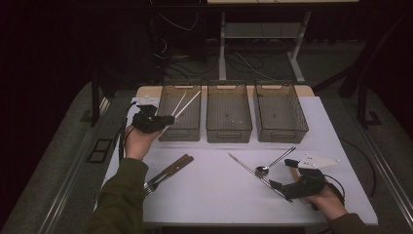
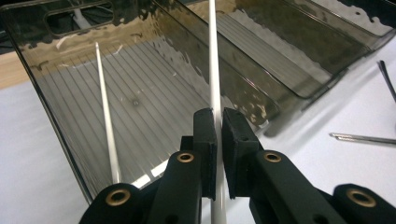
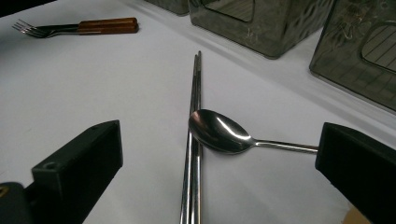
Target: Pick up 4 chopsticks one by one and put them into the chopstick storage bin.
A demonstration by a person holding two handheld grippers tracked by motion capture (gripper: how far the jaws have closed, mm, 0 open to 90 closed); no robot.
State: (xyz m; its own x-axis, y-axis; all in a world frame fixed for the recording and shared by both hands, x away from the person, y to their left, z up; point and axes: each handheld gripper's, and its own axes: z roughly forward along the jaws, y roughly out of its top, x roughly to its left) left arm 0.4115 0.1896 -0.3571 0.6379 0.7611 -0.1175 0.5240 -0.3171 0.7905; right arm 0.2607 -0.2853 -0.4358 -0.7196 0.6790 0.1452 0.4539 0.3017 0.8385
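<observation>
My left gripper (image 1: 164, 119) (image 2: 218, 125) is shut on a white chopstick (image 1: 189, 103) (image 2: 213, 65), which slants up over the left smoked-plastic bin (image 1: 168, 132) (image 2: 56, 116). A second white chopstick (image 1: 178, 104) (image 2: 105, 112) lies inside that bin. Near the table's front right, my right gripper (image 1: 284, 174) (image 3: 219, 163) stands open just above the white tabletop. A metal spoon (image 1: 271, 164) (image 3: 218, 133) and a pair of metal chopsticks (image 1: 246, 167) (image 3: 195, 93) lie between and ahead of its jaws. The spoon's bowl rests on the chopsticks.
A middle bin (image 1: 229, 134) and a right bin (image 1: 281, 135) stand in a row with the left one at the table's far side. Forks with wooden handles (image 1: 168, 171) (image 3: 77, 27) lie at the front left. The white mat's front edge is close to my right hand.
</observation>
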